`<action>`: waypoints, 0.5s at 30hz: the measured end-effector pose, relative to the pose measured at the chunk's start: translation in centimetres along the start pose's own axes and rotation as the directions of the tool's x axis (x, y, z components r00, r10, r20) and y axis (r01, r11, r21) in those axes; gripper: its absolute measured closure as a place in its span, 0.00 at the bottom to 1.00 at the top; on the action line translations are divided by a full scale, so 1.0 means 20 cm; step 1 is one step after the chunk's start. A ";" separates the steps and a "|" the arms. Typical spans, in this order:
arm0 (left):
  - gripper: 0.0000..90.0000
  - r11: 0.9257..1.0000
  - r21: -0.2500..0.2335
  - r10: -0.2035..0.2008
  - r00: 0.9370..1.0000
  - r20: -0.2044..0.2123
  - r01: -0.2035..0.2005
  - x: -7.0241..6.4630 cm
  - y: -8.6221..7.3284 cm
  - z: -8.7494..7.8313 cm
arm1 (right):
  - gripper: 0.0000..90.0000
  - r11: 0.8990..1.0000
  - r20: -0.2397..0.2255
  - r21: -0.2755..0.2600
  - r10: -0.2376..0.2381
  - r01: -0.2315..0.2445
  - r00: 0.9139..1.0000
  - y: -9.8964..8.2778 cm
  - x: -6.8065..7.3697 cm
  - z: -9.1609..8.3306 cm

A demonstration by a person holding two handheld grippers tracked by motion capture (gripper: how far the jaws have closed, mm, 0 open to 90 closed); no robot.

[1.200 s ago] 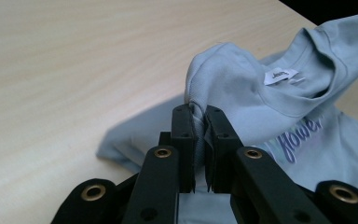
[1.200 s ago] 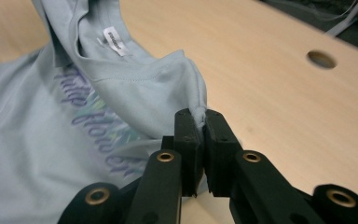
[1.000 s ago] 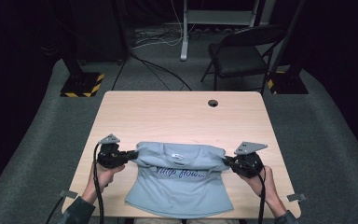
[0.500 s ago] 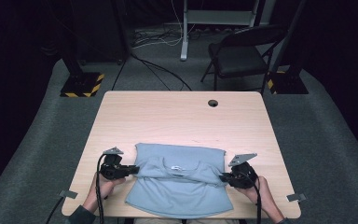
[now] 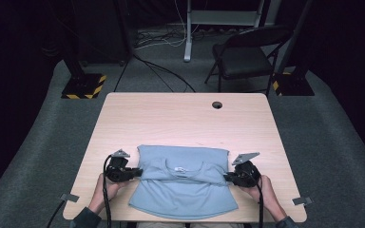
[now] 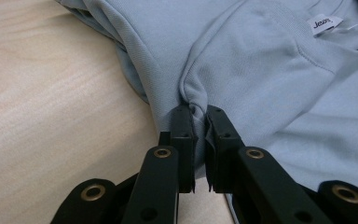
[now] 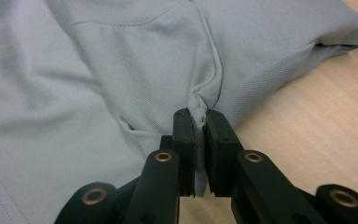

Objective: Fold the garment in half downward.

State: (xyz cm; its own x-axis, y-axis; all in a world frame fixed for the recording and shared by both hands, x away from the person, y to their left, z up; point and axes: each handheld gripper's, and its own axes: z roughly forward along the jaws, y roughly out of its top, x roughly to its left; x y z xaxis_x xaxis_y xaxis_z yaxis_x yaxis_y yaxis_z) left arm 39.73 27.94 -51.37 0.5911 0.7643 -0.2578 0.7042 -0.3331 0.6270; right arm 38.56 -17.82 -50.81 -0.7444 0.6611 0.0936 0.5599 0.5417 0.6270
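A light blue T-shirt [image 5: 183, 183] lies on the near half of the wooden table [image 5: 180, 118], its upper part folded over, collar and white label [image 6: 324, 23] facing up. My left gripper [image 5: 137, 172] is shut on a pinch of the shirt's cloth at its left edge; the left gripper view has the fabric [image 6: 242, 70] bunched between the jaws at my left gripper [image 6: 199, 112]. My right gripper [image 5: 228, 178] is shut on the shirt's right edge, and the cloth [image 7: 121, 70] puckers into its closed jaws at my right gripper [image 7: 199, 114]. Both grippers rest low at table level.
A round cable hole [image 5: 216, 105] sits near the table's far edge. Behind the table stand a folding chair [image 5: 247, 59], a stand base with yellow-black stripes [image 5: 83, 86] and cables on the grey carpet. The shirt's lower hem reaches the table's near edge [image 5: 185, 219].
Both grippers came down with the shirt. The held upper part, lifted a second ago with print showing, now lies folded flat over the rest with the collar up.
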 end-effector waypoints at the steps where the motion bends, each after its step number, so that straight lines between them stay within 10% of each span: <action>1: 0.92 1.000 0.000 0.005 1.000 -0.005 -0.005 0.00 0.00 0.00 | 0.93 1.000 0.001 0.002 0.003 -0.003 1.000 0.01 -0.01 0.00; 15: 0.92 1.000 -0.014 0.019 0.999 -0.030 -0.020 0.02 0.06 0.05 | 0.93 1.000 0.047 -0.021 0.024 -0.024 0.999 0.06 -0.11 0.04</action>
State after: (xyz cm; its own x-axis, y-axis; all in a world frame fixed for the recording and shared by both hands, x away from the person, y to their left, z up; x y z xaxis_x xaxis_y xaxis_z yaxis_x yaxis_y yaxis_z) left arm 41.19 27.28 -51.38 0.5926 0.7739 -0.2234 0.6869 -0.3406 0.6420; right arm 41.22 -18.20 -50.81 -0.7126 0.6977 0.0726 0.5697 0.5151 0.6404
